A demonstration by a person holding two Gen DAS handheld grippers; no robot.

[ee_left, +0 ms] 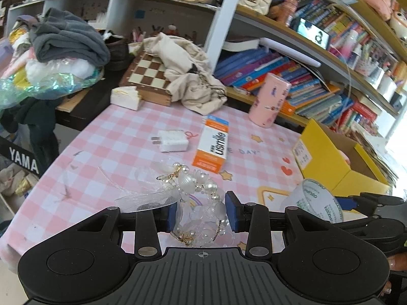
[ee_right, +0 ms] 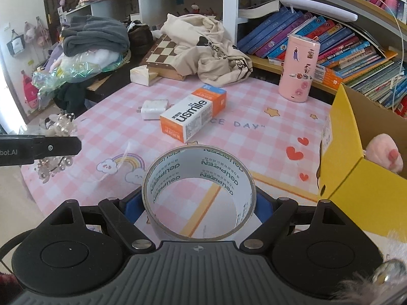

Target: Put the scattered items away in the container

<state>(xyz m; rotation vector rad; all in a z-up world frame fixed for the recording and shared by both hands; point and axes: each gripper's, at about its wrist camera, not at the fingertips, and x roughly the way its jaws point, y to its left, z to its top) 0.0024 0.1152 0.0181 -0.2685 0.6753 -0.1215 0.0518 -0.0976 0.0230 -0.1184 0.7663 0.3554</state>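
The left gripper sits low in the centre of its view, its blue pads drawn in close on a pearl-and-shell hair ornament with a clear ribbon, which it holds lifted over the pink checked tablecloth. The right gripper, low centre in its own view, stands fairly wide, its pads pressed on the outer wall of a broad roll of clear packing tape with green lettering; the roll's open core faces the camera.

Both grippers are loaded, so the step in hand looks like the carry toward the container. That is the yellow cardboard box, open-topped at the right edge of both views (something pink and soft already lies in it).

Left on the cloth, in the middle of the frame: an orange and white toothpaste carton and, just beside it, a white plug-in charger. A pink cylindrical flask with stickers stands upright farther back.

The next move likely calls for bringing each gripper over the box's rim before its jaws part; the trailing ribbon could snag on the wall.
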